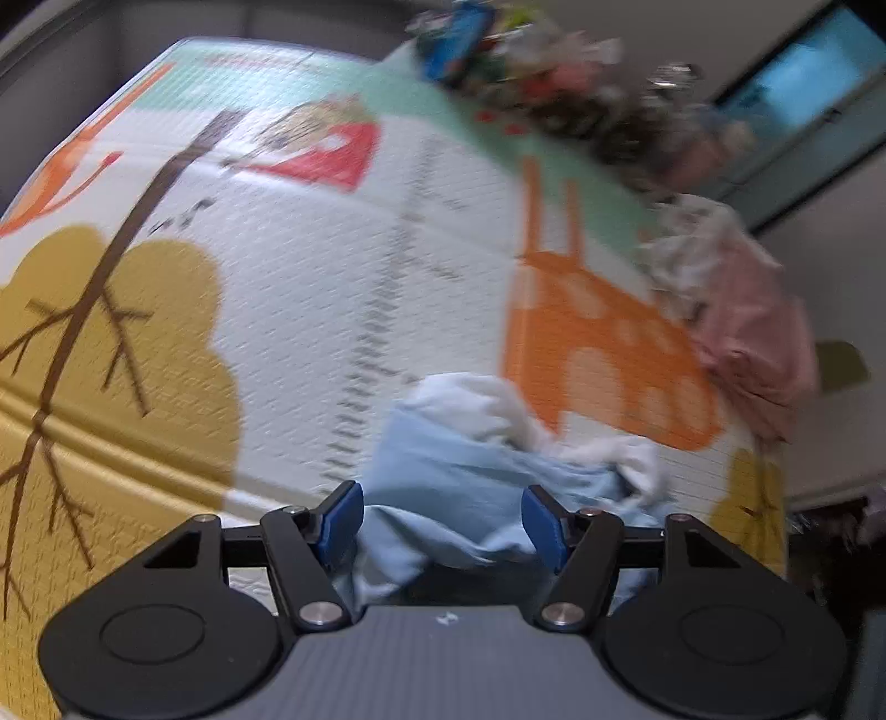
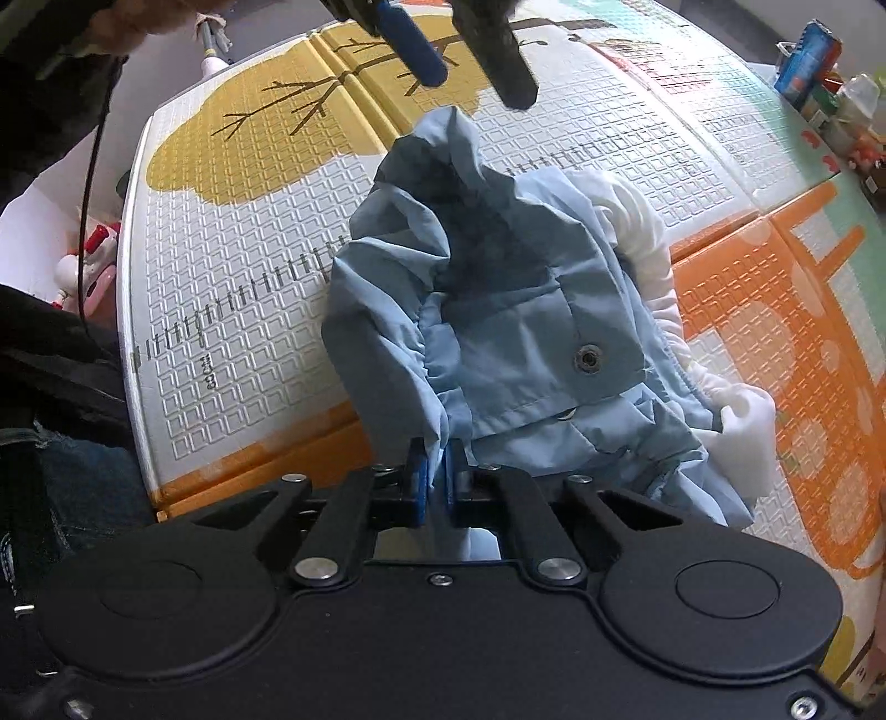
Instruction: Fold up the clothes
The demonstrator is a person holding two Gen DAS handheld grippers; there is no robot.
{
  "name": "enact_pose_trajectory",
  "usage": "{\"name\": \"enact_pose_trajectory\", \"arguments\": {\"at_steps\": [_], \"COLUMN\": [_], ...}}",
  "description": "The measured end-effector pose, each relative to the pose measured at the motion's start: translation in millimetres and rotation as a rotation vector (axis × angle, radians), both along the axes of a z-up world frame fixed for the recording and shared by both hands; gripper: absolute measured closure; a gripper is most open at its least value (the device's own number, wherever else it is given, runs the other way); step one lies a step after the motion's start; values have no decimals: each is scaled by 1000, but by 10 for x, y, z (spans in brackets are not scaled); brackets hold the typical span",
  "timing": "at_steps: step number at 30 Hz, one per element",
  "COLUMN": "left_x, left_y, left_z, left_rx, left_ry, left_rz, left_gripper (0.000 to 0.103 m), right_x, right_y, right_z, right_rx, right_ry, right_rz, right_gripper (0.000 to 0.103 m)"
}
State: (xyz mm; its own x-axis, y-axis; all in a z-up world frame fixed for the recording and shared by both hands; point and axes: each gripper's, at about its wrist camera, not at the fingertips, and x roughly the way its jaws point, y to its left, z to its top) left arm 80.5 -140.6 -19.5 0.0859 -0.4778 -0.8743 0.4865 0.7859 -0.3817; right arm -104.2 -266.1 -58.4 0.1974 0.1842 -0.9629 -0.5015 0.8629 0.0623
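The right gripper has its blue pads pinched tight on a gathered edge of the light blue jacket, so that corner is properly held. The left gripper is spread wide with jacket fabric sitting between its pads but not clamped; in the right wrist view you can see its fingers hanging just past the jacket's far tip.

The jacket is bunched in a heap on the play mat, over the ruler print that runs beside the orange giraffe. White lining pokes out on the giraffe side.

So I'd say we're at the very start: getting two grips so the thing can be lifted and shaken flat. Next move calls for the left one to close on an edge across from the held corner, then pull apart.

View differences: only the right wrist shows the snap button and the clamped hem. Only the left wrist shows the pile of other clothes beyond the giraffe, at the mat's edge, plus clutter further back. That frame is motion-blurred, so the pile could be one pinkish garment or several.
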Motion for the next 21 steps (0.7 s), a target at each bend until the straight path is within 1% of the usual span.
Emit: {"name": "enact_pose_trajectory", "arguments": {"at_steps": [2, 4, 5, 6, 9, 11, 12, 14, 19, 21], "left_x": [-112, -227, -277, -324, -376, -381, -362, -321, -209, -190], "left_y": [-67, -155, -209, -262, -404, -475, -503, -557, -732, -789], "left_z": [118, 182, 180, 172, 50, -69, -135, -287, -629, -737], "left_rx": [-27, -33, -26, -17, 21, 22, 17, 31, 121, 159], "left_ry": [-32, -44, -40, -36, -2, 44, 72, 115, 130, 121], "left_rz": [-86, -168, -202, -234, -293, -321, -328, -328, -314, -316], "left_gripper": [40, 42, 44, 48, 58, 60, 60, 61, 65, 66], "right_x": [2, 3, 3, 2, -8, -16, -19, -25, -43, -47], "right_y": [-16, -31, -36, -39, -44, -50, -52, -59, -64, -65], "right_z": [15, 26, 32, 38, 53, 60, 63, 67, 85, 90], "right_rx": [2, 3, 3, 3, 3, 2, 4, 3, 3, -2], "right_ry": [-5, -9, -12, -15, -21, -25, -26, -28, -38, -43], "right_rz": [-8, -16, -21, -25, -32, -39, -43, -48, -65, -80], "right_gripper": [99, 99, 99, 99, 99, 99, 99, 99, 98, 98]}}
